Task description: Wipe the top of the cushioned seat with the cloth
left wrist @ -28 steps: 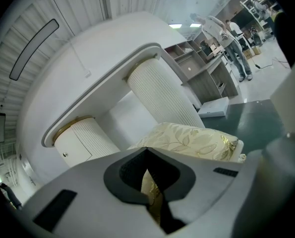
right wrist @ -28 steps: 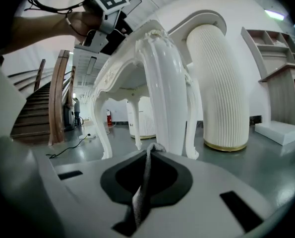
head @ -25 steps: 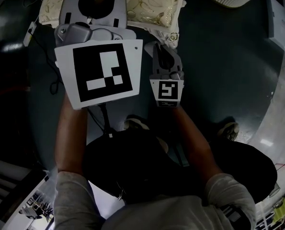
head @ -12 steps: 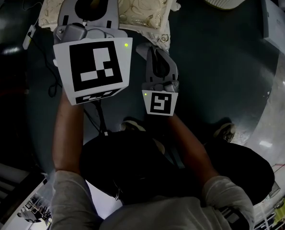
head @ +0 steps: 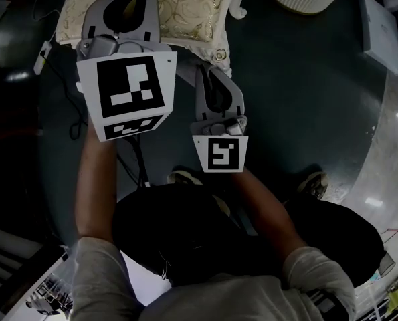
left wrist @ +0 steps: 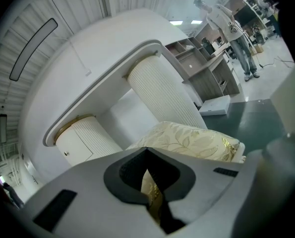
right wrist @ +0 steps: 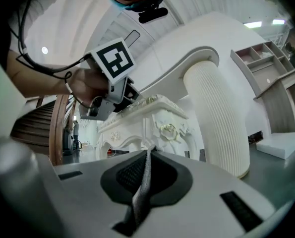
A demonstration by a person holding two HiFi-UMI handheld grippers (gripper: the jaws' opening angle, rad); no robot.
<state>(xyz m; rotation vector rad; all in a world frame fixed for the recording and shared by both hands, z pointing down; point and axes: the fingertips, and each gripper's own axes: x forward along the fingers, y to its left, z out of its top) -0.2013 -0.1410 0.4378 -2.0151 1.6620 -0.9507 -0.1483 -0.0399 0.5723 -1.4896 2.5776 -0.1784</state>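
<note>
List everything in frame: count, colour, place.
cushioned seat: 1, cream-gold floral on white carved frame, ahead of the person
cloth: 1, grey, pinched in the right gripper
curved counter: 1, white, behind the seat
ribbed columns: 2, white, under the curved counter
floor: 1, dark
flat box: 1, white, on the floor, right
staircase: 1, wooden, far left in right gripper view
shoes: 2, pale, below the grippers
left gripper: 1, grey, jaws shut, empty, over the seat
right gripper: 1, grey, shut on cloth, by the seat's corner
</note>
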